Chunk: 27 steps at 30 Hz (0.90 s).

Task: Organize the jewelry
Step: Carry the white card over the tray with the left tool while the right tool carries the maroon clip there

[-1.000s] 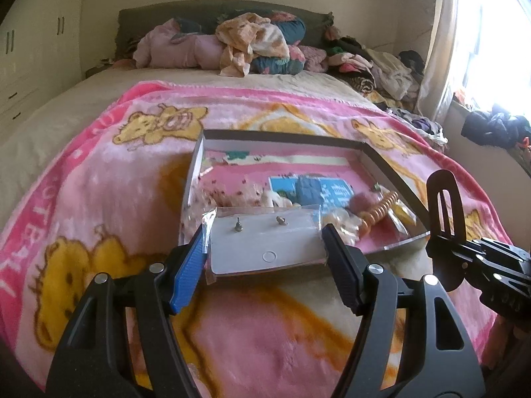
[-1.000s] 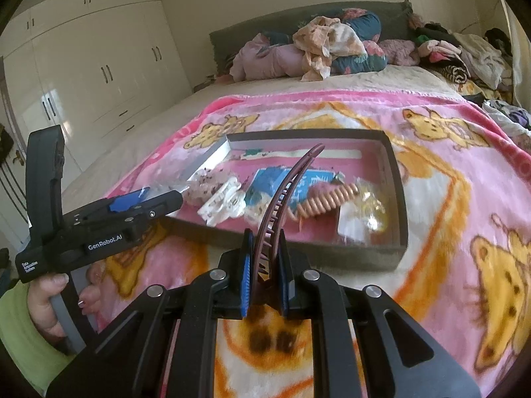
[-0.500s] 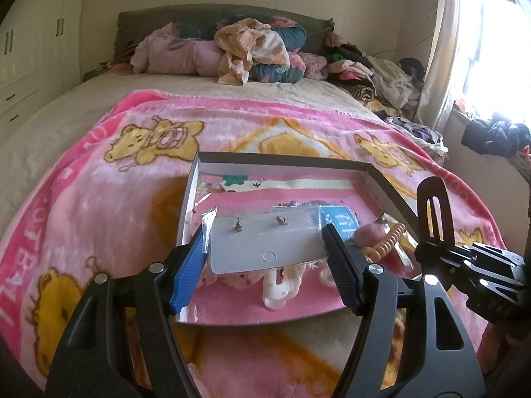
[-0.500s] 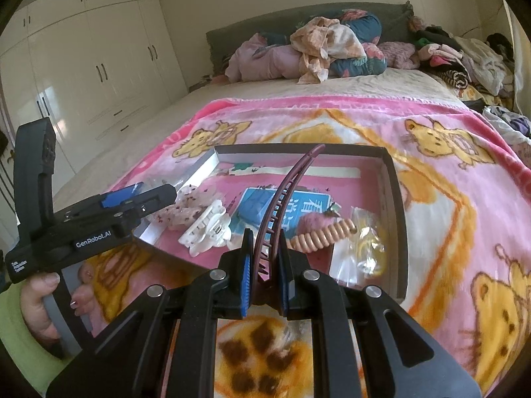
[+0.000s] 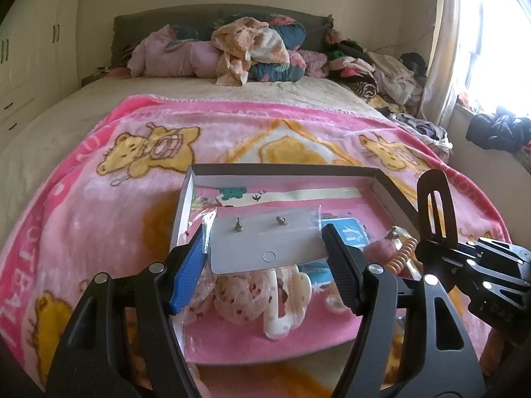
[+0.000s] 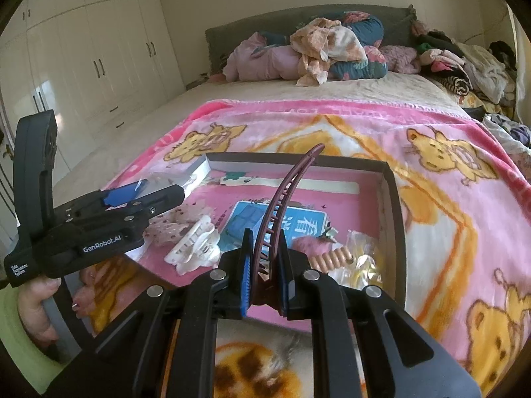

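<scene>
Both tongs now farther over the box [image 5: 391,185]: left tongs [image 5: 265,258] clamping one two-stud earring card [image 5: 265,242], right tongs [image 6: 264,265] clamping one maroon hair clip [image 6: 285,195].

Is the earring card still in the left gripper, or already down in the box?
Still held. The left gripper pinches the earring card by both side edges, above the box.

Tray [image 6: 395,199] front cluttered: white claw clip [image 6: 195,248], blue card [image 6: 298,225]; far strip bare.
</scene>
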Available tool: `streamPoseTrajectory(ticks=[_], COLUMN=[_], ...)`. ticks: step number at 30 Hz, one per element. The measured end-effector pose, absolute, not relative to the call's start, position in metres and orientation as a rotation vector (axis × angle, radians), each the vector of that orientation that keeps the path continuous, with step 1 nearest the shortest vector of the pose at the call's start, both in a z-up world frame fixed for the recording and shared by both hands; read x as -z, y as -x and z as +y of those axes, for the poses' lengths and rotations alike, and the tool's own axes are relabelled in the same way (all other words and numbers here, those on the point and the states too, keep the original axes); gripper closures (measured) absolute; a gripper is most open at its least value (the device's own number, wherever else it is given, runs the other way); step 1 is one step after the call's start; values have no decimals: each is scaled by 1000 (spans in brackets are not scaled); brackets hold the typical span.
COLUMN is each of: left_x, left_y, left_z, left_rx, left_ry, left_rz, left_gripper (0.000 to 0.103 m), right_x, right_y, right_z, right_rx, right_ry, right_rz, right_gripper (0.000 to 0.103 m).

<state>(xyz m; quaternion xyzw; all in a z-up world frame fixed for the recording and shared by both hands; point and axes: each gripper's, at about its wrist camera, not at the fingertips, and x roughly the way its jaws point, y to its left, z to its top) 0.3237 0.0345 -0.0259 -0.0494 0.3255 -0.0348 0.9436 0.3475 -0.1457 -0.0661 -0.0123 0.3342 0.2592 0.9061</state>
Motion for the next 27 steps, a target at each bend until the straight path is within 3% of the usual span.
streamPoseTrajectory(ticks=[27], left_x=[66], left_y=[-359], left_z=[25], left_rx=[39], left_ry=[34], left_rz=[756], left_gripper=[44], right_x=[105], right_y=[-363], right_z=[-132], right_rx=[-547], right_ry=[89], right_rz=[780], right_gripper=[89])
